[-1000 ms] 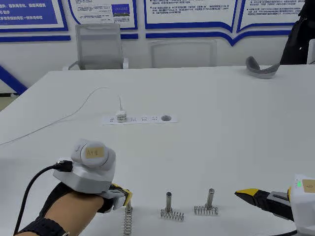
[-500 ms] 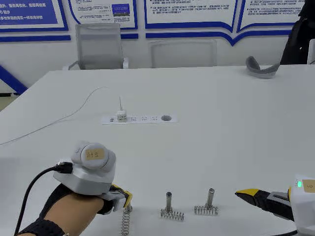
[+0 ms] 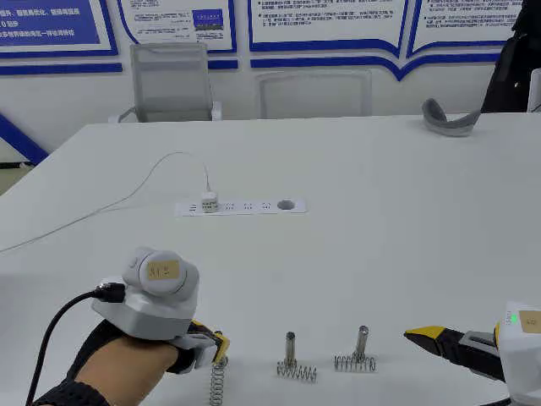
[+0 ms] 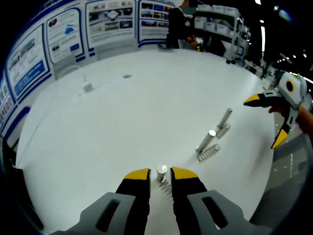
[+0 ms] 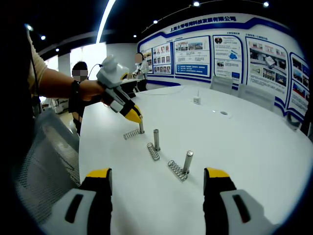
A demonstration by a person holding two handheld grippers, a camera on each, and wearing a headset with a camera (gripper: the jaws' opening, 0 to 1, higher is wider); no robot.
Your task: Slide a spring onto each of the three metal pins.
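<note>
Zero of three pins carrying spring; first pin in hand; left gripper (image 4: 161,176) jaws sitting narrow either side of leftmost pin (image 4: 161,170), grip unclear; spring (image 3: 217,382) lying on table (image 3: 380,220) at pin base; right gripper (image 5: 157,175) waiting wide open, empty; next: picking spring, upending, threading over pin top.

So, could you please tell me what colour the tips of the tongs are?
Yellow, best seen on the left tongs in the left gripper view.
</note>
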